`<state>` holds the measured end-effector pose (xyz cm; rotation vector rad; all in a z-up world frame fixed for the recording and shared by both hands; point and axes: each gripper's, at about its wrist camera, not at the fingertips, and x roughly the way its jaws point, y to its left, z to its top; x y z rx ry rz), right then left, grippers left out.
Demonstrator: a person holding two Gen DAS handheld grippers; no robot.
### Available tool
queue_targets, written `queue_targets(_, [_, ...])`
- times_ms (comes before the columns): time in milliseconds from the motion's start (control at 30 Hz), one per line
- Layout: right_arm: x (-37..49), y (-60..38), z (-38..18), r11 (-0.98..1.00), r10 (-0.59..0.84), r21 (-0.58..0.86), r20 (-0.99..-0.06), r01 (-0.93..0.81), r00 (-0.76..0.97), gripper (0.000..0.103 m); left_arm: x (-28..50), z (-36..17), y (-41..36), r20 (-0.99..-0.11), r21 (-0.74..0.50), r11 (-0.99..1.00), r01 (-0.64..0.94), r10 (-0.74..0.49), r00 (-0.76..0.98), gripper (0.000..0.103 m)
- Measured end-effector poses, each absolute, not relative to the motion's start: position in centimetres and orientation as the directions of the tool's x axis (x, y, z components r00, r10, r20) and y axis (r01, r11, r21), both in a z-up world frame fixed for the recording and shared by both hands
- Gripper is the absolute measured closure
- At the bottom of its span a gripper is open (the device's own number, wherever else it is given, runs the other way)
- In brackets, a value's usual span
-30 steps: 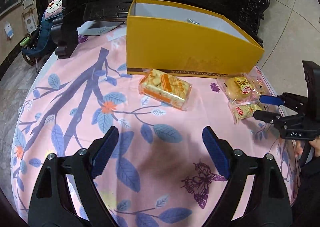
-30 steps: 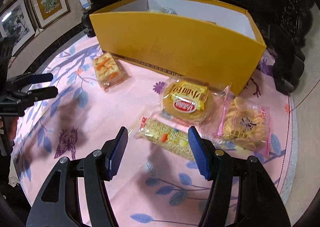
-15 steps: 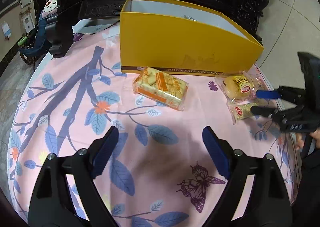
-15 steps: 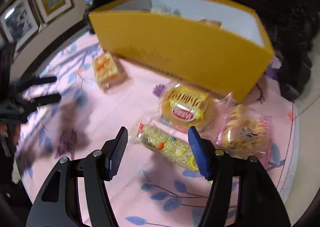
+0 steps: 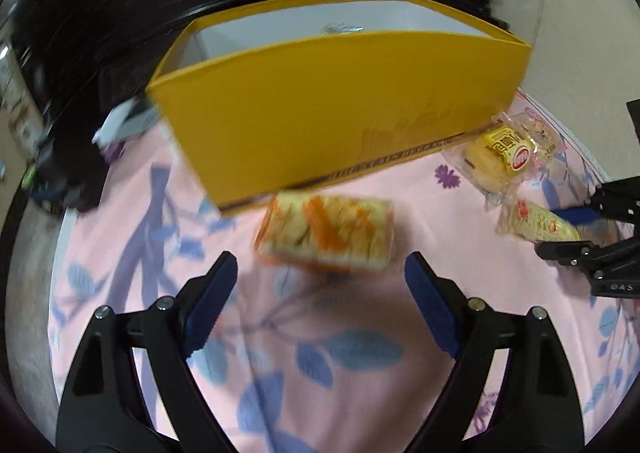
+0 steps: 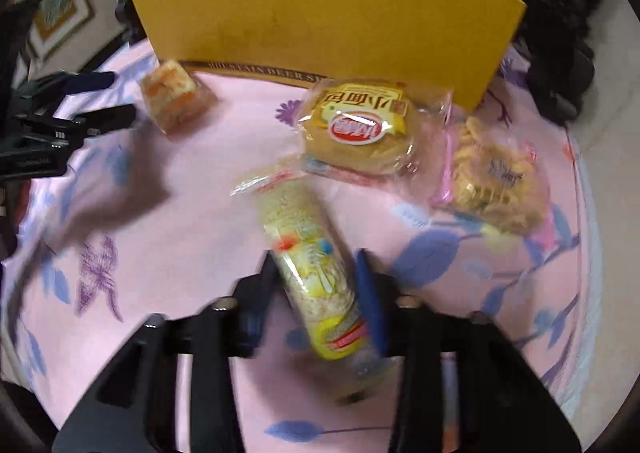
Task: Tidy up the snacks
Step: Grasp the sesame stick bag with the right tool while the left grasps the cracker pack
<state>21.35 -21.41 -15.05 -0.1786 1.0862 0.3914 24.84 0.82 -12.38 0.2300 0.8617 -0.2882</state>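
Note:
An orange-and-white biscuit pack (image 5: 326, 231) lies in front of the yellow box (image 5: 340, 113). My left gripper (image 5: 320, 265) is open, its blue pads wide apart just short of the pack. A long cracker pack (image 6: 308, 253) sits between the pads of my right gripper (image 6: 316, 259), whose jaws are closing and press on its sides. The left wrist view shows the same grip at the right edge, right gripper (image 5: 554, 231) on the long pack (image 5: 536, 221). A bun pack (image 6: 360, 129) and a pink-edged pack of round crackers (image 6: 492, 177) lie beyond it.
The yellow box (image 6: 328, 13) stands open-topped at the back of the pink leaf-print tablecloth (image 5: 320, 373), with something silvery inside. Dark carved furniture rises behind it. My left gripper (image 6: 118, 97) shows at the left, near the biscuit pack (image 6: 172, 97). The table edge runs close on the right.
My left gripper rolled and moved in close to the biscuit pack. The right gripper sank over the long cracker pack and its jaws drew in onto it.

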Motion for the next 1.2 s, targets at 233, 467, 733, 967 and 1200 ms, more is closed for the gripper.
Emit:
queue_targets(233, [20.2,-20.8,-14.9,0.921,0.245,0.086,-0.885,-0.379,0.395,0.072,25.8,-12.9,-1.1,-0.825,0.156,0.757,0.635,-0.254,0.505,0.016])
queue_targets(467, [20.5,-20.1,-15.1,0.928,0.233,0.083,-0.889,-0.364,0.394,0.072,28.4,-13.5,-1.0,-0.887,0.19,0.537,0.822,-0.265,0.378,0.015])
queue_targets(733, [21.7,-19.8,-15.0,0.933,0.217,0.077,-0.899,-0.351,0.38,0.07,28.8,-15.1,-0.7,-0.907,0.226,0.54,0.811,-0.187,0.378,0.003])
queue_targets(967, [21.9,-19.7,-15.1,0.943,0.214,0.086,-0.896,-0.322,0.39,0.07,26.6,-15.4,0.4,-0.929,0.072,0.85,0.522,-0.134,0.346,0.004])
queue_targets(1200, [21.9,-20.2,-15.2,0.945,0.236,0.112,-0.884,-0.308,0.403,0.07,24.7,-15.5,0.0,-0.889,0.038,0.947,0.32,-0.113,0.443,0.002])
